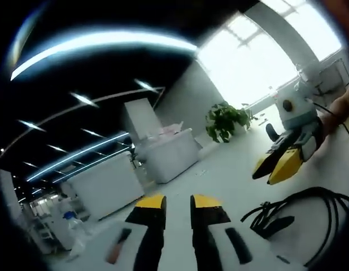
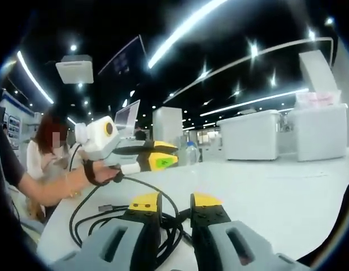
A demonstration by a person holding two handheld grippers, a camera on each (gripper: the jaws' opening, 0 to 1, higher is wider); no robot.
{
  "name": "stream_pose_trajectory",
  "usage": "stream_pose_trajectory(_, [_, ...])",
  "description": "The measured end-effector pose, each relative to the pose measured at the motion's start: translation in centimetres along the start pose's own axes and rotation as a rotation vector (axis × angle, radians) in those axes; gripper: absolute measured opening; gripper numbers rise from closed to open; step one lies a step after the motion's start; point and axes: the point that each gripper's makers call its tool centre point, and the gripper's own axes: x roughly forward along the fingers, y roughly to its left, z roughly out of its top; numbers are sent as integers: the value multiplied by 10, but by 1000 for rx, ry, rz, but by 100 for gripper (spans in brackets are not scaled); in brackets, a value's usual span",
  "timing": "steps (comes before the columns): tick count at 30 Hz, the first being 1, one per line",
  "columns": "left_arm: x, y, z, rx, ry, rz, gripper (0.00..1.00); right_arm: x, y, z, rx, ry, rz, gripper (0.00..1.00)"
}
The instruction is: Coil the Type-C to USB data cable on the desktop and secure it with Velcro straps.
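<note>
The black data cable [image 1: 301, 208] lies in loose loops on the white desk [image 1: 231, 169], right of my left gripper [image 1: 178, 202]. Its jaws stand a little open, with nothing between them. A black Velcro strap [image 1: 239, 245] lies flat just right of them, and a brownish strip [image 1: 117, 246] to their left. My right gripper [image 1: 278, 165] hovers above the cable, held by a hand. In the right gripper view, the cable [image 2: 104, 217] runs on the desk under and behind my right gripper [image 2: 175, 202], which is slightly open and empty. The left gripper [image 2: 153, 155] hangs beyond it, gripping nothing.
A water bottle [image 1: 73, 224] stands at the desk's far left edge. White counters [image 1: 168, 153] and a potted plant [image 1: 222, 121] stand beyond the desk. A person [image 2: 46, 148] sits at the far left of the right gripper view. Bare desk [image 2: 276, 192] spreads to the right.
</note>
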Motion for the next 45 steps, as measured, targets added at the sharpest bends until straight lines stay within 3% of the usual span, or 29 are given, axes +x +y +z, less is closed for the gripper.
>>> stream_pose_trajectory(4, [-1,2,1,43,0,6,9,0,0,1,1,0,1,20])
stream_pose_trajectory(13, [-2,3,2,60,-3,18,11,-1,0,4,-10,-9,2,20])
stream_pose_trajectory(18, [0,-3,-5,-119,-11,-12,13,-3,1,8,-6,-22,13,20])
stream_pose_trajectory(21, [3,-7,-12,-153,3,-30,15,-2,8,6,-19,-15,43,20])
stream_pose_trajectory(26, [9,-16,-20,-159,28,-35,19,0,43,-14,-185,73,186,26])
stream_pose_trajectory(29, [9,-18,-27,-239,50,-42,20,1,57,-30,-282,130,242,29])
stream_pose_trajectory(34, [10,-18,-32,-278,64,-42,24,6,50,-38,-367,160,198,28])
stream_pose_trajectory(39, [11,-16,-32,-208,80,0,26,14,48,-47,-476,185,176,24])
stream_pose_trajectory(45, [9,-14,-39,-164,121,45,27,23,49,-44,-502,160,167,14])
